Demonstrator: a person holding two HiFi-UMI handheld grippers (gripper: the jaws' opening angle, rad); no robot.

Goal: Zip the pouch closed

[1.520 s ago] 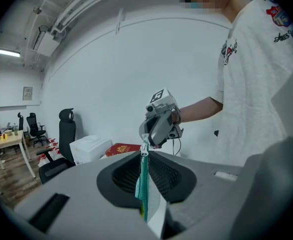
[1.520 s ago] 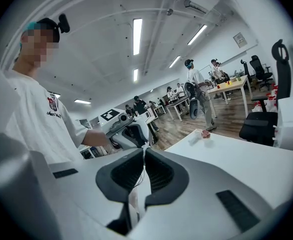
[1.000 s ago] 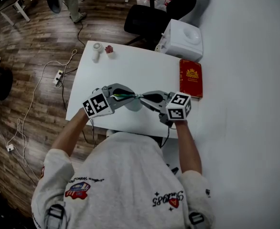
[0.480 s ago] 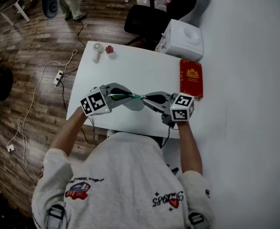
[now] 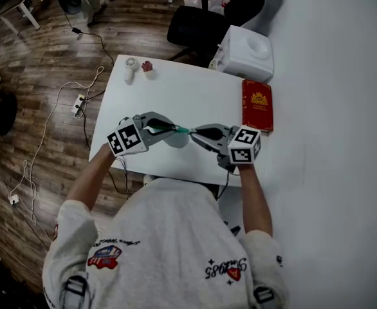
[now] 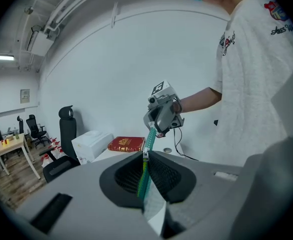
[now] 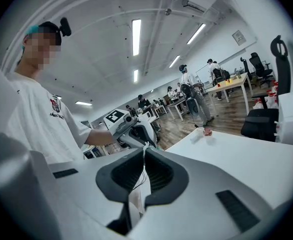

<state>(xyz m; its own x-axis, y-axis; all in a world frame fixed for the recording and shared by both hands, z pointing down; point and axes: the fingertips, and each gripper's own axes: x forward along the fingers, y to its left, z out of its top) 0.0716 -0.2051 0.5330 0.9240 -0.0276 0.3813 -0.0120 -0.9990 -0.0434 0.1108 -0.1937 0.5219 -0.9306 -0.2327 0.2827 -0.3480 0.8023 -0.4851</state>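
Observation:
A pale pouch [image 5: 177,139] hangs above the white table [image 5: 182,95], stretched between my two grippers. Its green zipper [image 5: 183,131] runs taut from one to the other. My left gripper [image 5: 172,129] is shut on the zipper at the small metal slider [image 6: 145,155]; in the left gripper view the green zipper [image 6: 150,138] rises from its jaws to the right gripper [image 6: 154,130]. My right gripper [image 5: 192,132] is shut on the pouch's other end, a white edge [image 7: 144,148] pinched at the jaw tips. The pouch's inside is hidden.
A red book [image 5: 257,105] lies at the table's right edge and a white boxy appliance [image 5: 246,53] stands behind it. A small white object [image 5: 131,67] and a red one [image 5: 147,66] sit at the far left corner. A black chair [image 5: 198,24] stands beyond; cables cross the floor.
My left gripper has shifted slightly left, and a little more green zipper shows between the two grippers. The right gripper has stayed where it was.

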